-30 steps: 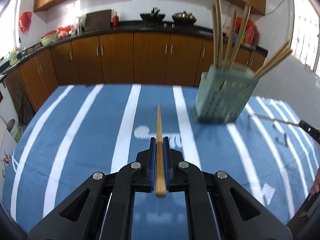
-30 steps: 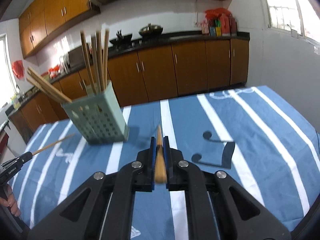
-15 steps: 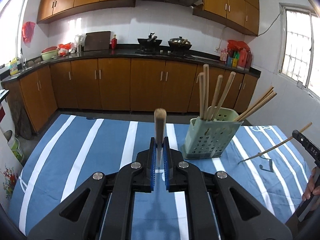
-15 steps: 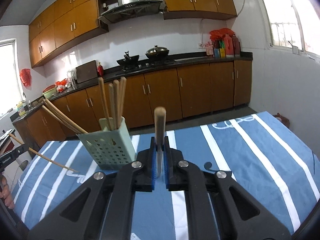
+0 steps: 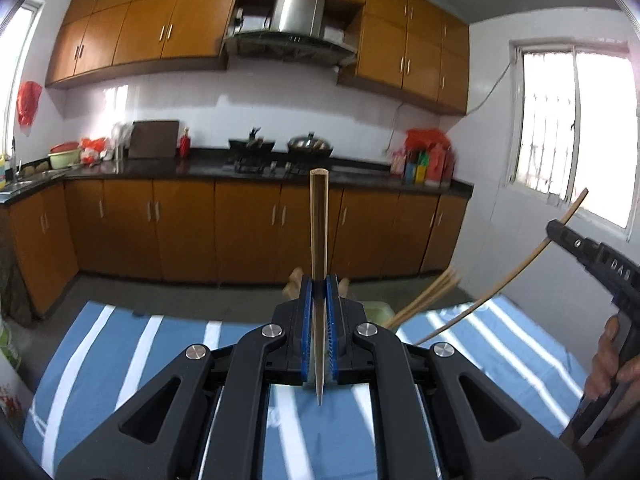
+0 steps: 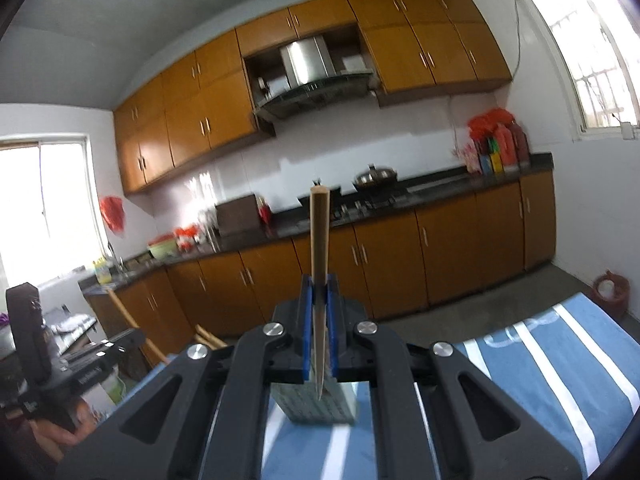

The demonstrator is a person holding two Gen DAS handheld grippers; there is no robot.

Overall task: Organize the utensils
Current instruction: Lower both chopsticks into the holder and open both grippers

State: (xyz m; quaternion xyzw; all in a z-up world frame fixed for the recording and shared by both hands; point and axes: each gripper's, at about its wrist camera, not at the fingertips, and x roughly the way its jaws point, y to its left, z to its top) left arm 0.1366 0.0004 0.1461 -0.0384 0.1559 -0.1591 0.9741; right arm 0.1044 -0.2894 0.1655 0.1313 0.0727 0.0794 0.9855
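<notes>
My left gripper (image 5: 319, 292) is shut on a wooden chopstick (image 5: 319, 232) that stands upright between its blue pads. My right gripper (image 6: 319, 292) is shut on another upright chopstick (image 6: 320, 240). The green perforated holder (image 6: 320, 404) sits on the blue striped tablecloth (image 6: 552, 364), mostly hidden behind my right gripper. In the left wrist view only its rim (image 5: 378, 314) and leaning chopsticks (image 5: 428, 298) show behind my left gripper. The right gripper also shows at the right edge of the left wrist view (image 5: 560, 232), holding its chopstick (image 5: 516, 272).
Wooden kitchen cabinets (image 5: 240, 232) and a dark counter with stove and pans (image 5: 280, 160) run behind the table. A window (image 5: 572, 128) is at the right. The left hand-held gripper body (image 6: 60, 372) shows at the left of the right wrist view.
Both grippers have tilted upward and lifted, each still holding its chopstick. The table and holder have dropped low in both views, and the holder is now mostly hidden behind the grippers.
</notes>
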